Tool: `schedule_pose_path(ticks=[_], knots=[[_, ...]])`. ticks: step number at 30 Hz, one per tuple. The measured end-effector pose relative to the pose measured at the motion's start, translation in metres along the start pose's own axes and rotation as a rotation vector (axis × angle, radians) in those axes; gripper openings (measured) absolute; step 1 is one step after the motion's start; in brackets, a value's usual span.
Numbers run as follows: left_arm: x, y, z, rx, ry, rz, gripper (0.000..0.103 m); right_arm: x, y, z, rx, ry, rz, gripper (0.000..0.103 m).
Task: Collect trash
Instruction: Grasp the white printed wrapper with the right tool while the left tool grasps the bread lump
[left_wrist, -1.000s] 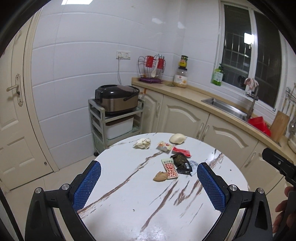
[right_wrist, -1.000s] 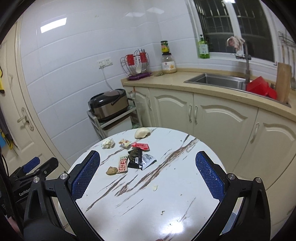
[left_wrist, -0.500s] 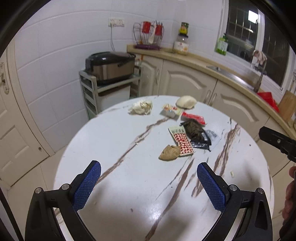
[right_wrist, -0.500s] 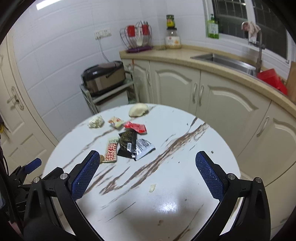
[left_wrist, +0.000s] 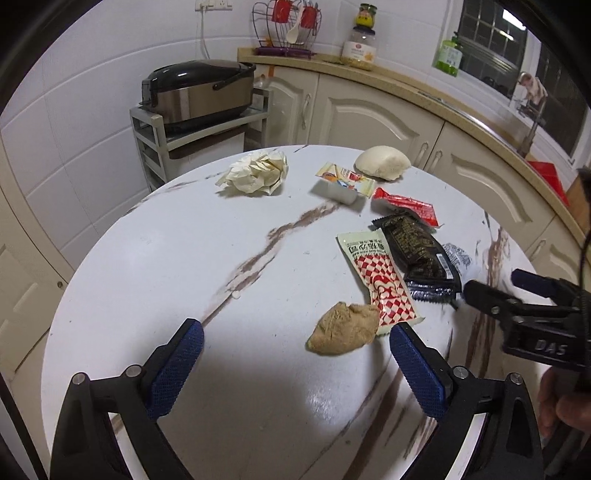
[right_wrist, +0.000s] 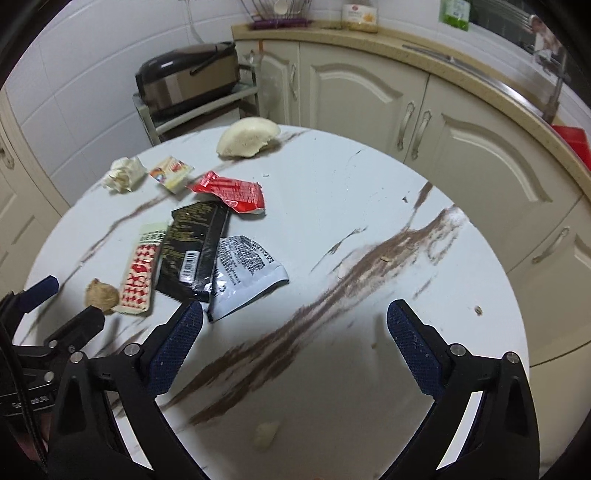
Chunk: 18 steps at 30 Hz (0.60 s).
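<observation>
Littering the round marbled surface (left_wrist: 192, 266) is a cluster of trash, seen from both wrist views. Left view: the left gripper (left_wrist: 295, 354) hangs over the near rim with its jaws spread wide, having just narrowed a little, nothing between them. A brown lump (left_wrist: 343, 328) lies at about 1 o'clock from the midpoint of the jaws, close to the right pad and touching the lower end of a red-checked packet (left_wrist: 380, 280). A black wrapper (left_wrist: 417, 247) lies beside that packet at 2 o'clock, over a silver wrapper (left_wrist: 458, 258); a red wrapper (left_wrist: 406, 205) sits beyond it. Farther off, a crumpled tissue (left_wrist: 255, 173) lies at 11 o'clock, a small yellow sachet (left_wrist: 343, 179) at 12, and a white bun (left_wrist: 382, 162) near the far rim. Right view: the right gripper (right_wrist: 293, 350) hangs with its jaws spread and empty; its left pad lies just beside the silver wrapper's corner. A pale scrap (right_wrist: 266, 435) lies on the surface below the jaws at 6 o'clock. The right gripper enters the left view at 3 o'clock, a hand (left_wrist: 565, 402) behind it.
</observation>
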<state>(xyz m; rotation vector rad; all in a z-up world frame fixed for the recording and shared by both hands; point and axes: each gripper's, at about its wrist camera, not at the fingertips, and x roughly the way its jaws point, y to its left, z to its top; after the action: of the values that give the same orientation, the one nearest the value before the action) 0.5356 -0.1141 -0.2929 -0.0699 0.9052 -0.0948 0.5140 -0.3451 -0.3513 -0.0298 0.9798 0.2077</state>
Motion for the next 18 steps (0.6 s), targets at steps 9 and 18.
schedule_pose_path(ticks=[9,18], knots=[[0.019,0.000,0.013,0.039,-0.012,0.014,0.062,0.028,0.008,0.015,-0.078,0.014,0.044,0.098],[0.015,0.020,0.002,-0.005,-0.022,-0.015,0.027,0.036,0.027,0.025,-0.159,-0.018,0.077,0.082]])
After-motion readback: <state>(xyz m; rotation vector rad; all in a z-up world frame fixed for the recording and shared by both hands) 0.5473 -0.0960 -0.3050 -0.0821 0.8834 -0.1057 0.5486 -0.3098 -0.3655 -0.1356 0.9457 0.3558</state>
